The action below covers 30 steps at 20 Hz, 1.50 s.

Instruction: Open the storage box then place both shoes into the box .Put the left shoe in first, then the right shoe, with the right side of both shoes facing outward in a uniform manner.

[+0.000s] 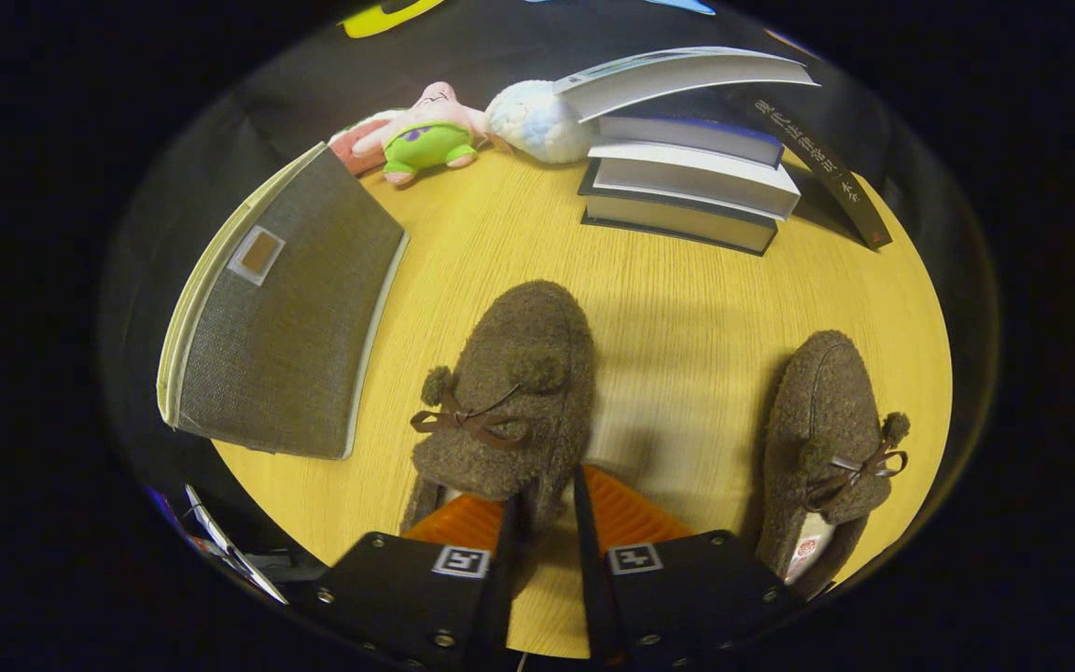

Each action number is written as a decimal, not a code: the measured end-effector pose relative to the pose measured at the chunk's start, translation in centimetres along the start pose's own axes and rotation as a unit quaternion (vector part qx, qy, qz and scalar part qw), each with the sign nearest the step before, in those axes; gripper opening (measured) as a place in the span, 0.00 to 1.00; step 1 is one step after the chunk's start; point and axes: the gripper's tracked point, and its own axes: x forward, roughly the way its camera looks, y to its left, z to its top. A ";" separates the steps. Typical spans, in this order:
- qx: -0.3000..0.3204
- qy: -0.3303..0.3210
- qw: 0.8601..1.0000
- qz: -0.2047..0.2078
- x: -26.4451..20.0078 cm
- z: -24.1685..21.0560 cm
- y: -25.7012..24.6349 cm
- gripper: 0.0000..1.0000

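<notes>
My gripper [542,523] is clamped on the heel of the left shoe [509,392], toe pointing away along the fingers. The box [286,317] lies closed at its left. The right shoe [827,439] rests apart, toe also away.

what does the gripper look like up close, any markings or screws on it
The gripper has two black, blocky bodies side by side, each with a small square black-and-white tag on top and round metal screws along the edges. Thin, flat fingers run forward from them, backed by ribbed pads. The fingers sit nearly closed at the heel of the nearer brown fuzzy shoe.
</notes>
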 end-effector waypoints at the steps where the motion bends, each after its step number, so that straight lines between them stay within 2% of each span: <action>1: 0.002 0.003 1.000 0.006 0.2 0.0 0.3 0.18; 3: 0.004 -0.008 1.000 0.009 0.5 0.3 0.1 0.17; 4: 0.002 -0.007 1.000 0.014 0.3 0.4 0.1 0.01; 7: 0.024 -0.008 0.999 0.034 -0.6 1.0 0.4 0.01; 10: 0.017 -0.027 0.998 0.047 -2.7 2.8 1.2 0.01; 16: 0.048 -0.059 0.993 0.088 -7.7 7.0 4.0 0.01; 23: 0.034 -0.107 0.985 0.131 -13.8 13.1 9.6 0.01; 30: 0.012 -0.127 0.977 0.173 -15.4 17.6 17.2 0.01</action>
